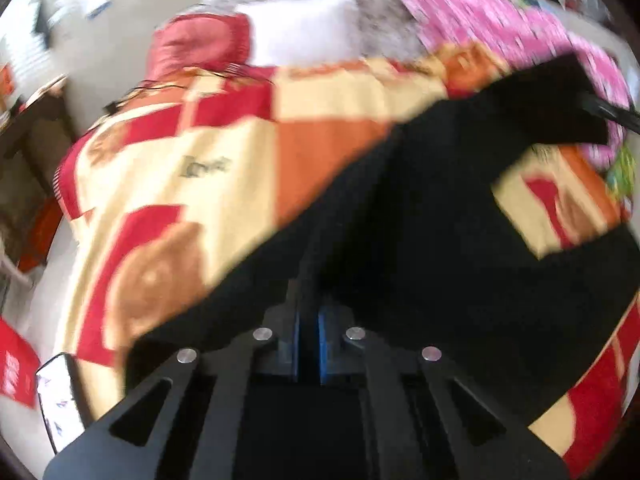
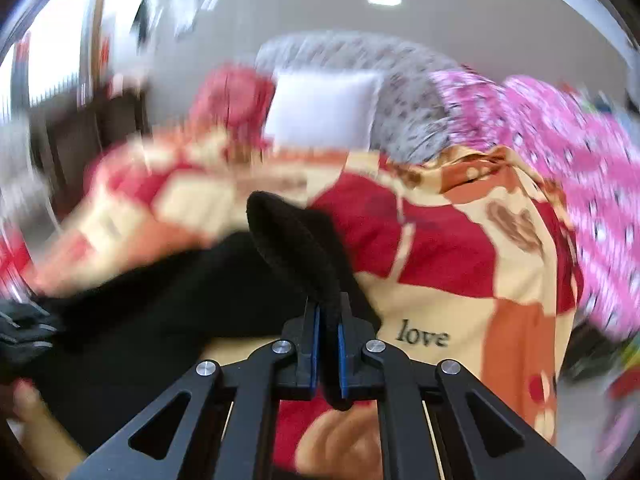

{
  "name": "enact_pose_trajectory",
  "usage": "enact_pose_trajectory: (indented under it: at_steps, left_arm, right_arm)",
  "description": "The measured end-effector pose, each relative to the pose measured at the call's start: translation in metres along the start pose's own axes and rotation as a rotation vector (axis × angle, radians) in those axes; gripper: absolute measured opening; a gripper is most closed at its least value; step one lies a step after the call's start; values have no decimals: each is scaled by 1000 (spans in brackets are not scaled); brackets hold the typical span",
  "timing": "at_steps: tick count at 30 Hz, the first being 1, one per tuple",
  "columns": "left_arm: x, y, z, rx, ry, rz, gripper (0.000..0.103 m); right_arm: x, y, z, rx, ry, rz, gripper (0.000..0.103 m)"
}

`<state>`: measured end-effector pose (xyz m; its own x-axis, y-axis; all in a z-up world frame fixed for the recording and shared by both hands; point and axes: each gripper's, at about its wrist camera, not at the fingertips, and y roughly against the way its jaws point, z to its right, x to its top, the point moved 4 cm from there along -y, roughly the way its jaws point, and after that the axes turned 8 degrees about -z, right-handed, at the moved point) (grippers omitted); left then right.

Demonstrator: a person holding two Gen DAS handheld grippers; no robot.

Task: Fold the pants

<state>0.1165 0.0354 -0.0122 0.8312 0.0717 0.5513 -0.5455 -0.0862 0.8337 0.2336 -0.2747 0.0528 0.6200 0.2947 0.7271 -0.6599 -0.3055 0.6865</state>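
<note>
no box, basket or drawer shows near either tool, so nothing is held in a container here. the pants [image 2: 168,300] are black, soft and thick, blurred in both views, and they lie partly on the bed [image 1: 224,168], whose cover is a patchwork of red, cream and orange squares with the word "love" printed just to the right of my right tool [image 2: 329,312]. my right tool is clamped on a fold of the pants: the cloth stands up between the blue pads in a rounded hump that leans to the upper left, and the rest of the cloth drops away to the left of the tool. my left tool [image 1: 308,300] has its two fingers drawn together over the black cloth, and i take it as gripping the pants, though the dark cloth hides the tips. from the left tool the pants spread up and to the right in a wide band. beyond both tools, at the far end of the bed, are a white pillow [image 1: 300,32], a red pillow [image 1: 196,44] and a pink patterned blanket [image 2: 580,168].
</note>
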Motion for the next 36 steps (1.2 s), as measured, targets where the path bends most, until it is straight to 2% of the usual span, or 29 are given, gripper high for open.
enact_pose_trajectory:
  at_steps: [3,8,11,14,18,20,21,23,25,26,27,28,30,31,34,35,36]
  left_arm:
    - [14,26,-29,-13,91,68,4]
    - [52,38,-63,8,134,112,4]
    - [73,20,-69,-2,139,76,4]
    - [81,-4,-58,15,123,31,4]
    - [84,-27,-47,29,124,5,4]
    - [84,-37,-46,28,142,-9,4]
    - [85,-41,-47,32,151,-14,6]
    - [86,-54,-51,58,196,-39,9]
    - [85,-58,-57,97,232,-59,23]
    - [82,-57,-61,132,245,-59,36]
    - [80,-54,-64,159,252,-48,47]
    - [77,-47,-68,187,261,-26,50]
    - [72,-33,-73,197,284,23,51]
    - [70,-27,-73,184,295,43,51]
    - [61,-3,-58,33,298,119,59]
    - [55,5,-48,-54,289,144,66]
    - [51,8,-42,-106,282,154,73]
  right_arm:
    - [0,70,30,119,-137,82,6]
    - [-19,157,64,270,-288,170,6]
    - [-38,181,74,343,-356,180,6]
    - [-57,188,84,389,-424,181,6]
    - [-71,162,110,348,-501,157,6]
    - [-72,131,132,296,-547,116,6]
    - [-71,110,146,234,-556,91,6]
    - [-71,71,167,167,-566,61,10]
    - [-74,41,186,14,-563,35,12]
    - [-77,35,190,-70,-550,33,12]
    - [-79,34,190,-96,-539,40,12]
    - [-82,37,185,-95,-528,60,13]
    - [-85,46,169,-88,-481,93,22]
    - [-85,48,161,-80,-453,97,25]
    - [-81,38,126,-11,-334,51,25]
    - [-78,30,116,4,-301,19,25]
    - [-78,20,109,12,-272,-19,26]
